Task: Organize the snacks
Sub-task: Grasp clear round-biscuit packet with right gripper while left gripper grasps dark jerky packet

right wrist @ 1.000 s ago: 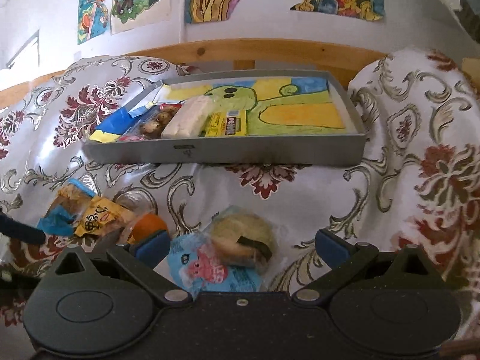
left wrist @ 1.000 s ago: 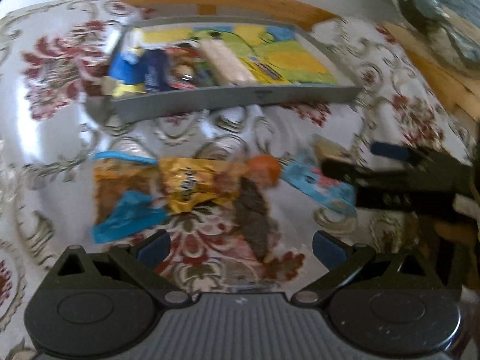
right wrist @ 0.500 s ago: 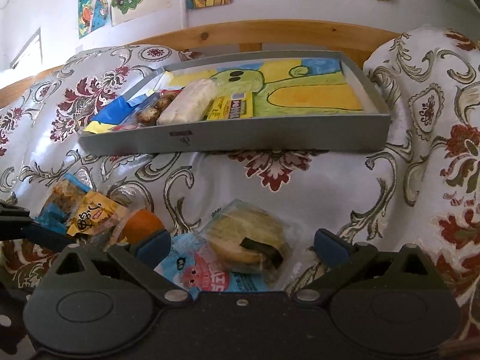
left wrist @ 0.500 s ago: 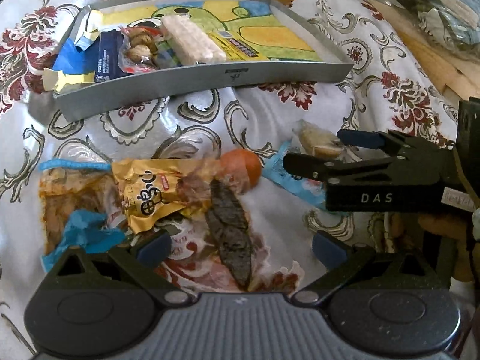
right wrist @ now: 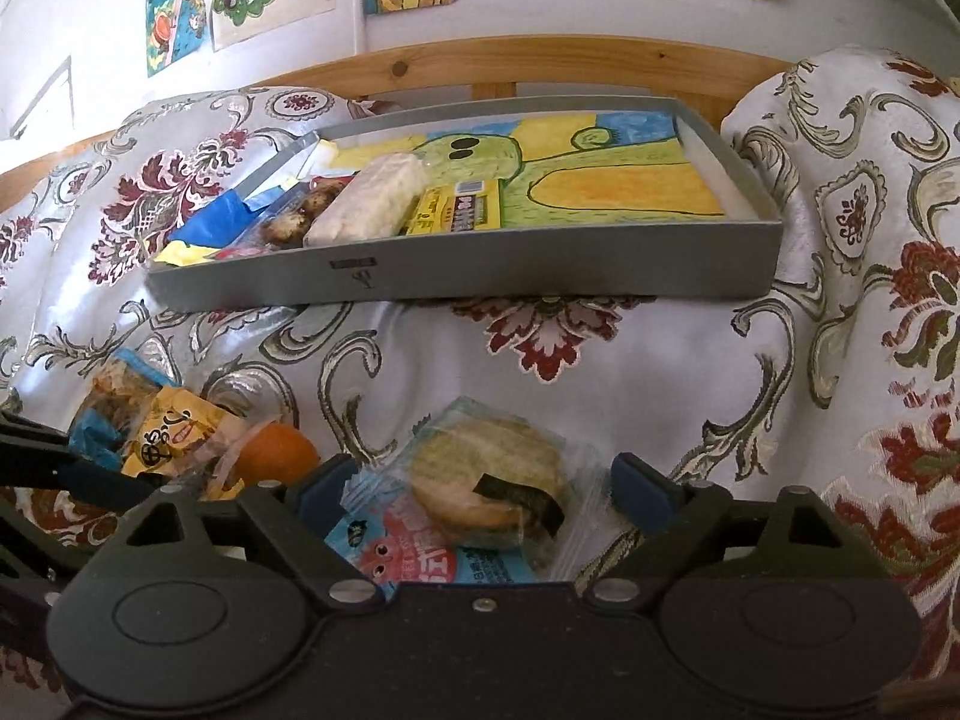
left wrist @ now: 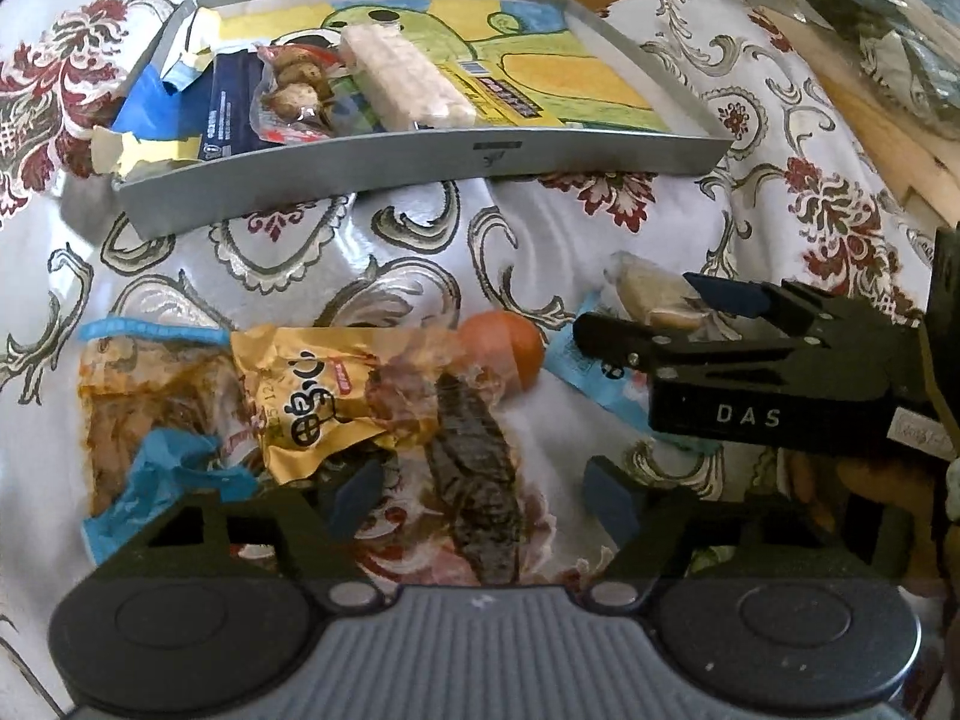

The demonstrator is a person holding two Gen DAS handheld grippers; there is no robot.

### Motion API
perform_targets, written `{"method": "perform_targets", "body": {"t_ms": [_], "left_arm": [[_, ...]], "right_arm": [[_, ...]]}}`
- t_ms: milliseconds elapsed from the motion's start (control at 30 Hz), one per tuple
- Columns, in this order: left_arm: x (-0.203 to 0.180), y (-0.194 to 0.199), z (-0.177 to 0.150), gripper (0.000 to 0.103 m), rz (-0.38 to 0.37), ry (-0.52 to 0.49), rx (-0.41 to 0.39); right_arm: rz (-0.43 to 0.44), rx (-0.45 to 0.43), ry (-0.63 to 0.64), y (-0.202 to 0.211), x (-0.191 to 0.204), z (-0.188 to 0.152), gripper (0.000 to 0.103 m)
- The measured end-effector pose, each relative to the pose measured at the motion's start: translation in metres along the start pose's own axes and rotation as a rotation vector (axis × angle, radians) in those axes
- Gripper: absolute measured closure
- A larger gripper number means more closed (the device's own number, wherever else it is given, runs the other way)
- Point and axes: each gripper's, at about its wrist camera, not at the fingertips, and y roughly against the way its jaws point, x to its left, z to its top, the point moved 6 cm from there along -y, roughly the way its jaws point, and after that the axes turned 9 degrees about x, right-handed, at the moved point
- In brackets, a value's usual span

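My left gripper (left wrist: 480, 495) sits low over the floral cloth (left wrist: 390, 252), fingers spread wide, nothing between them; under the gap lies a dark strip of dried snack (left wrist: 477, 474) in clear wrap, its top end tucked beneath the gold packet (left wrist: 312, 396); left of that, the orange-brown packet with blue ends (left wrist: 144, 414), partly under the gold one; an orange ball (left wrist: 504, 342) sits just beyond the dark strip, touching the crinkled clear wrap.

My right gripper (right wrist: 483, 486) is spread too, one blue pad on each side of the clear packet with the round biscuit (right wrist: 489, 483); I cannot tell whether the pads touch the wrapper; the packet's blue printed end points back toward me. From the left camera the same gripper reaches in from the right, its fingers astride that biscuit packet, beside the orange ball.

Farther back the grey tray (right wrist: 540, 276) rests on the cloth, tilted a little, wooden rail behind it; a bright drawing lines its floor; snacks crowd its left half: a pale crumbly bar (left wrist: 408, 81), a clear bag of brown round pieces (left wrist: 294, 93), a dark blue packet (left wrist: 231, 108), a flat yellow pack (right wrist: 459, 210) beside the bar; the right half shows only the drawing.
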Motion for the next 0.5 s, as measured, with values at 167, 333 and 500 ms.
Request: {"method": "perform_targets", "body": {"t_ms": [167, 333, 500], "left_arm": [[0.0019, 0.0015, 0.0002, 0.041, 0.022, 0.017, -0.007], [0.0080, 0.0047, -0.0009, 0.051, 0.029, 0.053, -0.016], [0.0086, 0.0062, -0.0013, 0.054, 0.030, 0.069, -0.018]], "right_arm": [[0.000, -0.005, -0.014, 0.0014, -0.0009, -0.0006, 0.016], [0.000, -0.008, -0.020, 0.0029, -0.0004, -0.0014, 0.018], [-0.006, -0.008, -0.022, 0.0047, -0.0009, -0.0019, 0.022]]}}
